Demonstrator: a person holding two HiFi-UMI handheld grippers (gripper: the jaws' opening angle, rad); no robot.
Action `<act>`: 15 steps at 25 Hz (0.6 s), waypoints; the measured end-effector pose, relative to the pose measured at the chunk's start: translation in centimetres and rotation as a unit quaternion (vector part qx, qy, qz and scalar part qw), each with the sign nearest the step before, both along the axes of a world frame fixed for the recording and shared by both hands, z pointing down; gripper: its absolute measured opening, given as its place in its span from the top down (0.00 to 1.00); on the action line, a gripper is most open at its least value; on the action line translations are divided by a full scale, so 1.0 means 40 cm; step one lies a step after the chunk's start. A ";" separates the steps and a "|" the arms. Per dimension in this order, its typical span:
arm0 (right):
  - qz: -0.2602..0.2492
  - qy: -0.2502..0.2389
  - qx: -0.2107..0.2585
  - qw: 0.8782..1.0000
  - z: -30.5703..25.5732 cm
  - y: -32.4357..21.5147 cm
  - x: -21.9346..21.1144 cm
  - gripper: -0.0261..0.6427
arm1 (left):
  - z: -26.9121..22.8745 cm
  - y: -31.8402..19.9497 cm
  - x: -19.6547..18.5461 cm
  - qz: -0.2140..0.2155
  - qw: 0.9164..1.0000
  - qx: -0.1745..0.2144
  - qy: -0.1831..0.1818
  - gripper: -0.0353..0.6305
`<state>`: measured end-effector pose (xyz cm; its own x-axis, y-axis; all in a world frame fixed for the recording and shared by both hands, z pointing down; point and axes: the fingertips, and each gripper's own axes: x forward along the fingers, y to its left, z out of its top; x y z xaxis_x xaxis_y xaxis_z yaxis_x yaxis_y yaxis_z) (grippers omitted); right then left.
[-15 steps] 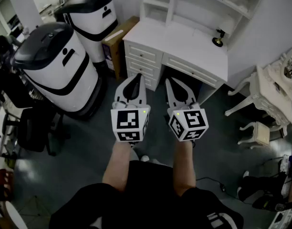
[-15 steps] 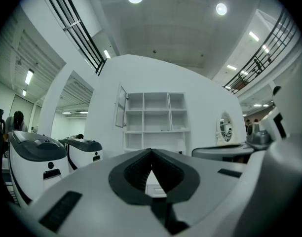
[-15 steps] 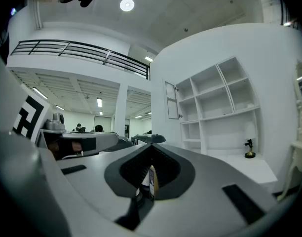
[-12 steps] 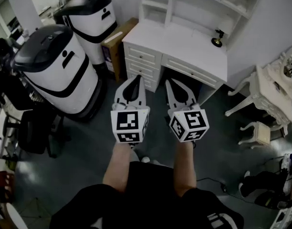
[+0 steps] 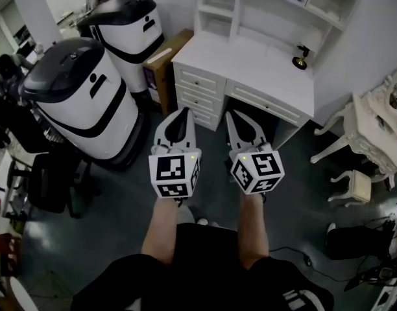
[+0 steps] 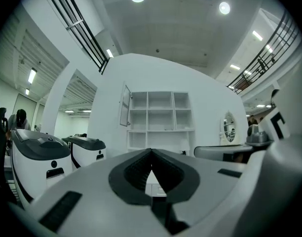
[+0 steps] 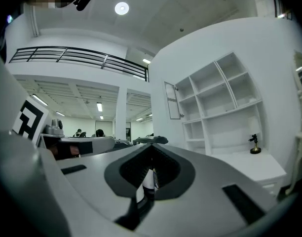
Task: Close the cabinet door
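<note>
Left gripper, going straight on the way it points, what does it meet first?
Probably the drawer stack of the white desk, straight ahead of the left gripper; the way there looks free, though depth is unclear.

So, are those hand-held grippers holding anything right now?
Nothing. The left hand-held gripper and right hand-held gripper are both shut with nothing between their jaws.

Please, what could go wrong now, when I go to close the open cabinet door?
1. The door is high on the left side of the shelves. The left gripper and right gripper are shut and well short of it, so a rushed reach might slam it.
2. The ornament on the desk could be knocked over.
</note>
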<state>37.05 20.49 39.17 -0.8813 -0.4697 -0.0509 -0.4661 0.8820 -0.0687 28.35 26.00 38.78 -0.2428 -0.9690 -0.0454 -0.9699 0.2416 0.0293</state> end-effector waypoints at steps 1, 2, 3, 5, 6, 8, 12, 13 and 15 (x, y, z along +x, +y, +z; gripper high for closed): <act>-0.002 0.001 0.000 1.000 0.001 -0.001 -0.010 0.93 | 0.002 0.000 -0.011 -0.002 1.000 0.000 0.001 0.93; -0.002 0.001 0.000 1.000 0.001 -0.005 -0.021 0.93 | 0.004 -0.002 -0.021 -0.003 1.000 -0.001 0.001 0.93; -0.002 0.002 -0.001 1.000 0.002 -0.010 -0.032 0.93 | 0.006 -0.005 -0.032 -0.003 1.000 -0.002 0.001 0.93; -0.001 0.003 -0.004 1.000 0.003 -0.020 -0.059 0.93 | 0.008 -0.009 -0.059 -0.005 1.000 -0.004 0.000 0.93; -0.001 0.004 -0.005 1.000 0.005 -0.024 -0.075 0.93 | 0.008 -0.011 -0.075 -0.005 1.000 -0.003 0.001 0.93; -0.002 0.006 -0.005 1.000 0.007 -0.031 -0.115 0.93 | 0.007 -0.014 -0.116 -0.008 1.000 0.000 0.003 0.93; -0.011 0.012 -0.004 1.000 0.000 -0.045 -0.216 0.93 | -0.006 -0.034 -0.217 -0.015 1.000 0.002 0.010 0.93; -0.013 0.014 -0.005 1.000 -0.004 -0.048 -0.241 0.93 | -0.013 -0.038 -0.242 -0.017 1.000 0.003 0.012 0.93; -0.014 0.012 -0.011 1.000 -0.009 -0.063 -0.289 0.93 | -0.027 -0.043 -0.295 -0.026 1.000 0.008 0.014 0.93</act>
